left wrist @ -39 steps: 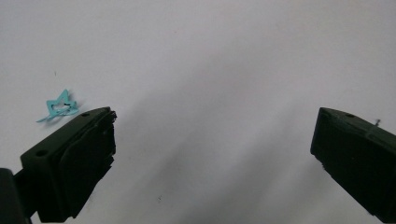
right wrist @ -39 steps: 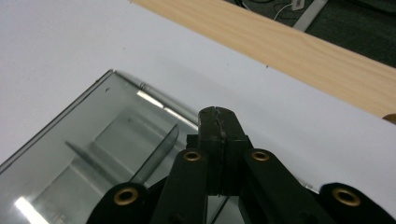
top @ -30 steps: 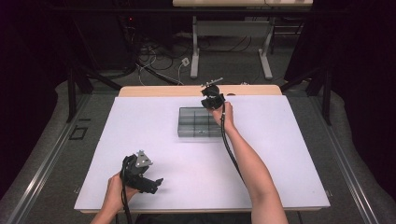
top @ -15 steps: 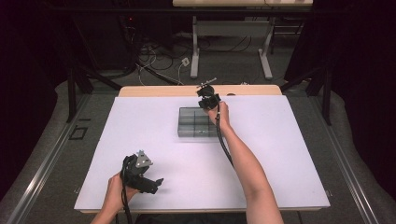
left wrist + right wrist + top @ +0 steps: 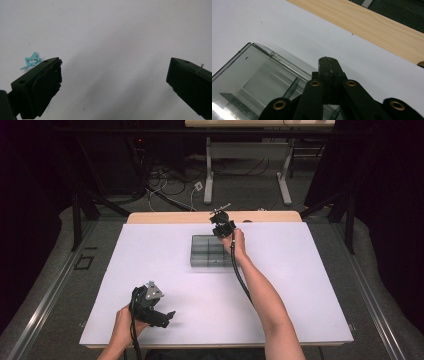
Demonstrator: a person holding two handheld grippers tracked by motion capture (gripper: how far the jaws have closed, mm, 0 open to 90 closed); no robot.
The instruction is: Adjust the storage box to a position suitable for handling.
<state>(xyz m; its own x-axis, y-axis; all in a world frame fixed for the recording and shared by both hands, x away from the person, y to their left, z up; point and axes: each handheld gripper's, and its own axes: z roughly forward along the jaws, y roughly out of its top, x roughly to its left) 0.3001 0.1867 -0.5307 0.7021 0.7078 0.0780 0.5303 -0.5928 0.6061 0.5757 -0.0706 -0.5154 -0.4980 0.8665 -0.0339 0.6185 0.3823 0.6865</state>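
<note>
Clear plastic organizer box [image 5: 254, 82] beneath closed right tongs [image 5: 329, 65], left tongs [image 5: 113, 82] well apart

A white table [image 5: 310, 285] has a bare wooden strip [image 5: 170, 217] along its far edge. A clear compartmented box [image 5: 207, 251] sits toward the table's far middle. On the floor beyond lie tangled cables [image 5: 170, 185].

What I can't make out from here

My right gripper [image 5: 329, 65] hides part of the clear box [image 5: 259, 82]; its compartments' contents are unreadable, and the teal scrap [image 5: 31, 60] sits half behind my left gripper's jaw.
</note>
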